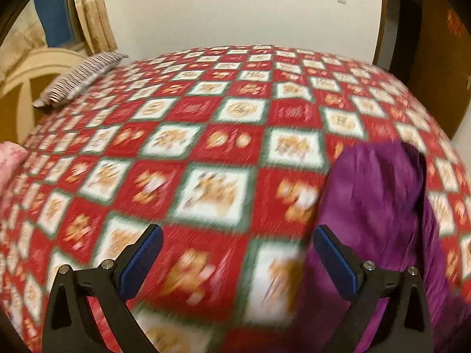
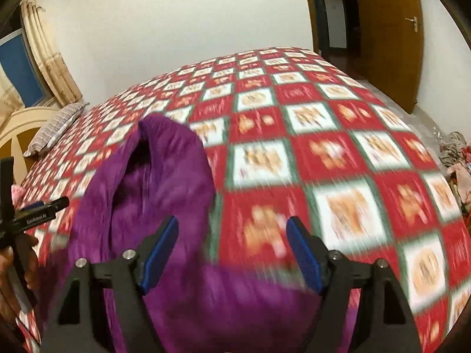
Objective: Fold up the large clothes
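A purple garment [image 1: 379,206] lies bunched on the red and white checked bedspread [image 1: 206,147], at the right of the left wrist view. In the right wrist view the garment [image 2: 153,200] fills the lower left. My left gripper [image 1: 237,253] is open and empty above the bedspread, just left of the garment. My right gripper [image 2: 232,250] is open and empty, with its left finger over the garment's edge. The left gripper also shows in the right wrist view [image 2: 38,209] at the far left, held in a hand. Both views are motion-blurred.
A striped pillow [image 1: 79,79] lies at the bed's far left by a cream headboard [image 1: 23,70]. A pink cloth [image 1: 10,161] sits at the left edge. A wooden door [image 2: 385,35] stands at the right. Clothes [image 2: 456,158] lie on the floor at the right.
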Demonstrator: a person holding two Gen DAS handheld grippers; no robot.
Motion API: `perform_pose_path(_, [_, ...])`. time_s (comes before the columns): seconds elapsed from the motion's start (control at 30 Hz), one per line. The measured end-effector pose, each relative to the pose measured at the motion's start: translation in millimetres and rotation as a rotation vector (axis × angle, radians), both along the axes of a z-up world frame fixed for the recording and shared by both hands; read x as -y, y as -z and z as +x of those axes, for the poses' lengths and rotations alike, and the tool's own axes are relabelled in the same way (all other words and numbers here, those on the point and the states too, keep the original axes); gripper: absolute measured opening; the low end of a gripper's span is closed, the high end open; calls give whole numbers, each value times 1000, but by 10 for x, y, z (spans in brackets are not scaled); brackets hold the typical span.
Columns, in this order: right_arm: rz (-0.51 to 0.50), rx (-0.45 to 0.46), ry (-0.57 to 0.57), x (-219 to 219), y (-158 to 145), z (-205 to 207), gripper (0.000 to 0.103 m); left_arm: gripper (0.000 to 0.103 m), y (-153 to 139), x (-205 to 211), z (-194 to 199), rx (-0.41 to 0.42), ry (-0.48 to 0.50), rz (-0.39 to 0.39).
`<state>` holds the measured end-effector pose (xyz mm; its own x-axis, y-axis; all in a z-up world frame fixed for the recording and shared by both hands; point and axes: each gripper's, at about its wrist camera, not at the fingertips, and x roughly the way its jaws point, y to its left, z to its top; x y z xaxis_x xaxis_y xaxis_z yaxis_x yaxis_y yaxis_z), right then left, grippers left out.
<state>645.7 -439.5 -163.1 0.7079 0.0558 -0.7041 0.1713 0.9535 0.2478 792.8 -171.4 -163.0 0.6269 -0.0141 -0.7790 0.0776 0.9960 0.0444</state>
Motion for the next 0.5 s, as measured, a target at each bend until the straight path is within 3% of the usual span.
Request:
perform_pose_path(0.13, [24,-38,-7,-59,147,524,78,102,261,215,290,-48,32,3])
perform_pose_path(0.23, [31,-124,-51,-174,430,783,71,98,517,331,338,-77,73,20])
perform_pose_path(0.3, [-75,-136,-82,-318,548,842,63,83,558,345,304,-46,100,-16])
perform_pose_path(0.33, [-109,-121,-97,-369,552,832,58,57,541,376,282,-28,132,-27])
perform_pose_path(0.37, [-118,-117,-109,-387,553,824,47,12,502,446,252,-13,184,-25])
perform_pose_path(0.4, [-123,-112,-112,-384,533,814,37,1,468,524,228,-22,223,-25])
perform_pose_path(0.43, [-124,-107,-122,-385,499,798,6,1,435,566,201,-19,230,-10])
perform_pose_path(0.5, [-147,-101,-136,-423,429,736,5,1,284,652,80,30,268,9])
